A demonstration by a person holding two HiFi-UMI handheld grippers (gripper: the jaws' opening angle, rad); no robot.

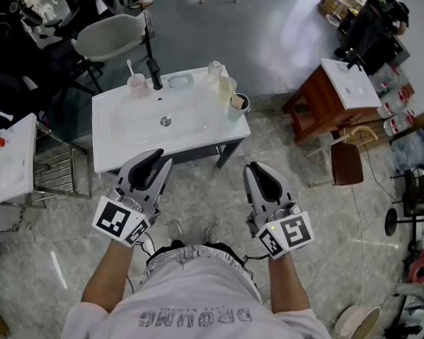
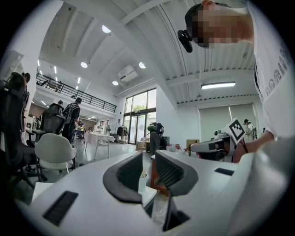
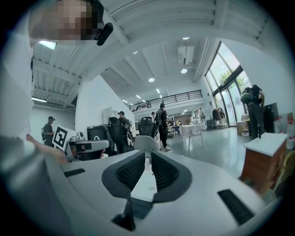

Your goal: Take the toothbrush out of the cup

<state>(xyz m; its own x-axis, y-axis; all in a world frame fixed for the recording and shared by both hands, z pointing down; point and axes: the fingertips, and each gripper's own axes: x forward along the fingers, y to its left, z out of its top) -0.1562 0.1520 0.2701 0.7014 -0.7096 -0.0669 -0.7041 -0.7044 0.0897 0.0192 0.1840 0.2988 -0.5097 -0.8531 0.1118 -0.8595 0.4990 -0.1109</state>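
Jaws of left gripper (image 1: 157, 158) and right gripper (image 1: 258, 168) stand slightly apart, empty.

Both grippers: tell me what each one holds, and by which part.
Nothing is held. The left gripper and the right gripper both have their jaws apart with nothing between them, clear of the cup.

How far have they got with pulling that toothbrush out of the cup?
Nothing done yet: the toothbrush stands in the pink cup on the sink. In hand, nothing: the left tongs and right tongs are open and empty, short of the sink. Left: reach, grip, lift it out.
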